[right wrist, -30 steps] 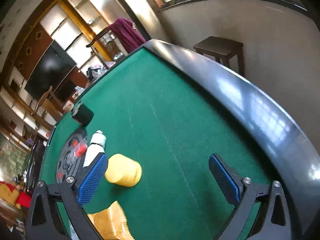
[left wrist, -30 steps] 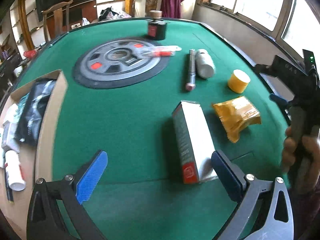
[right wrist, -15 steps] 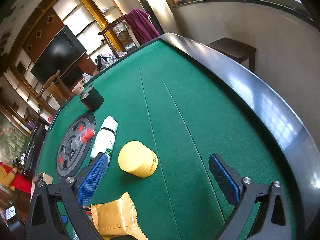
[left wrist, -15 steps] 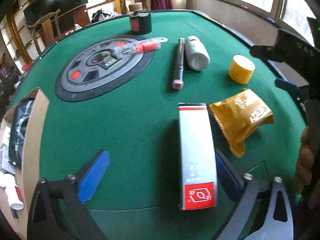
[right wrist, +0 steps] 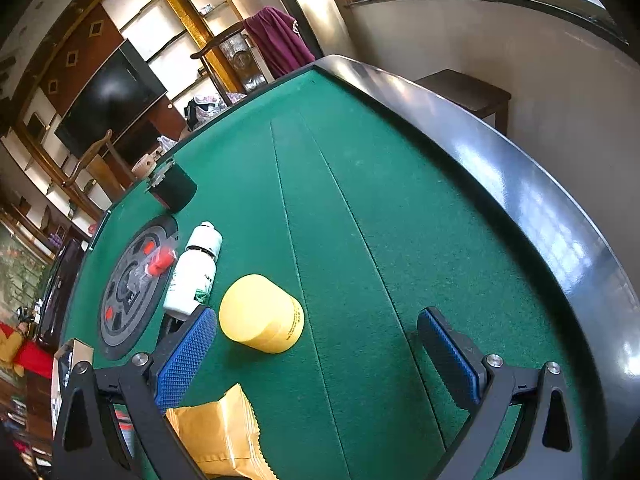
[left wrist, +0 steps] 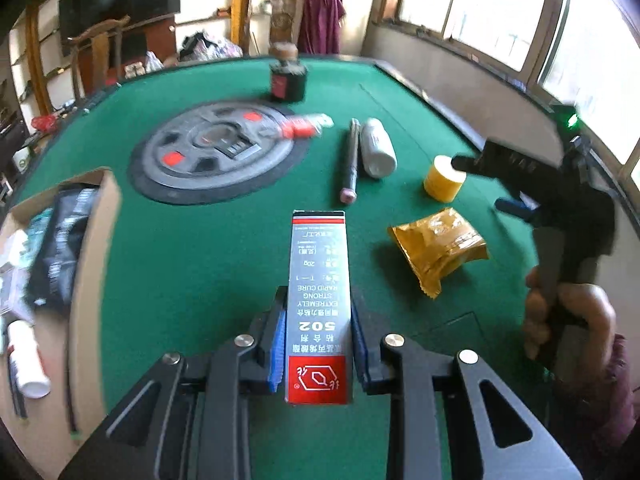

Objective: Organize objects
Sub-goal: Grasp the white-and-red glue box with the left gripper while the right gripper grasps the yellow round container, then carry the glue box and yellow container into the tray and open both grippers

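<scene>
A grey, white and red glue box (left wrist: 318, 280) lies lengthwise on the green table (left wrist: 200, 248). My left gripper (left wrist: 318, 344) is closing its jaws on the box's near end, and both blue pads lie against its sides. My right gripper (right wrist: 320, 344) stands open low over the felt, with a yellow jar (right wrist: 260, 314) just ahead of its left finger. In the left wrist view that jar (left wrist: 442, 178) sits in front of the right gripper's black body (left wrist: 520, 176), which a hand holds. A yellow packet (left wrist: 440, 248) lies right of the box.
An open cardboard box (left wrist: 96, 248) with several items stands at the left. Farther back are a white bottle (left wrist: 376, 148), a pen (left wrist: 351, 160), a red-capped item (left wrist: 304, 128) on a round grey disc (left wrist: 216, 148), and a dark ink bottle (left wrist: 287, 80). The table's black rim (right wrist: 540, 216) runs along the right.
My left gripper went from wide open beside the glue box to closed around its near end. The right gripper drifted a little closer to the yellow jar.
</scene>
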Tool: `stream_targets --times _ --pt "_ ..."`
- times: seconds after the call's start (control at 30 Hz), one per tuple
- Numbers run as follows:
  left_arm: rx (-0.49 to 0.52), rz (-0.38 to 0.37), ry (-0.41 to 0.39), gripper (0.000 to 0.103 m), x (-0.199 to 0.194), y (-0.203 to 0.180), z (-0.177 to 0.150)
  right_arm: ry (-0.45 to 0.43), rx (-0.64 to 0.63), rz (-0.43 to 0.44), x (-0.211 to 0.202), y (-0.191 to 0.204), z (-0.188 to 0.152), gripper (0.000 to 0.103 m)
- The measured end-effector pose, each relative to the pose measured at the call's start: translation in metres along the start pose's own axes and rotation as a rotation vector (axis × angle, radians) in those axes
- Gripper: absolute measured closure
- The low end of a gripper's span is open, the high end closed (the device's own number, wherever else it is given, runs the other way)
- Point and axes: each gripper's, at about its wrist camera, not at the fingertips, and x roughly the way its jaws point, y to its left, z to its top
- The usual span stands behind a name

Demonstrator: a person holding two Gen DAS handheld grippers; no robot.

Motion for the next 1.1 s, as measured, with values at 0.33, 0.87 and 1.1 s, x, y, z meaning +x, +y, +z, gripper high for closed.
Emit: stream_targets --times 0.33,0.87,1.1 --pt "-0.008 0.014 -0.108 0.076 -0.067 0.033 -0.022 0.029 -0.109 -0.049 0.008 0.022 0.000 0.001" --pt "-0.071 0.028 -0.093 0.076 -0.071 0.074 -0.040 0.039 -0.324 -0.254 0.037 0.062 0.000 0.060" --pt "-0.093 0.019 -0.101 0.076 -0.077 0.085 -0.048 0.050 -0.284 -0.192 0.017 0.057 -0.005 0.060"
